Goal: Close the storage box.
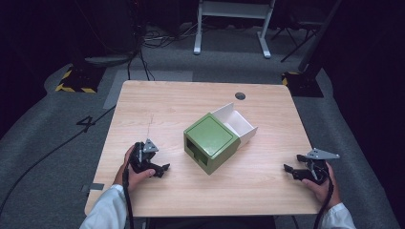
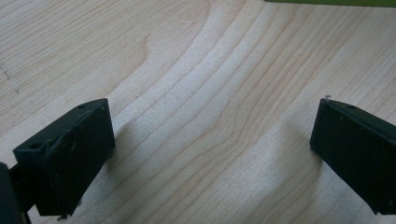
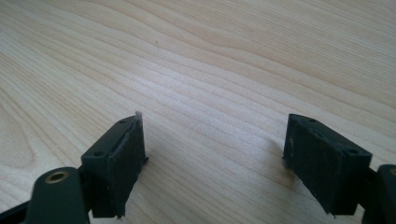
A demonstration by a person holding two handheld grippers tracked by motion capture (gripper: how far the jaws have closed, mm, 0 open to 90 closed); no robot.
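A green box [image 1: 210, 140] sits at the middle of the wooden table [image 1: 162, 102], turned at an angle, with a white drawer [image 1: 236, 124] slid out of its far right side. To the left of the box, my left gripper [image 1: 161, 169] rests low over the table in a hand, jaws wide apart and empty. Its own view looks down on bare wood between the open fingers [image 2: 70, 154], with a sliver of the green box [image 2: 327, 2] at the top edge. My right gripper [image 1: 290, 171] is near the right front corner, open and empty, and its fingers [image 3: 116, 163] frame bare wood.
A round cable hole [image 1: 240, 95] lies near the table's far edge. Cables cross the grey floor [image 1: 52, 129] to the left. A white desk frame [image 1: 231, 24] and dark equipment stand behind the table.
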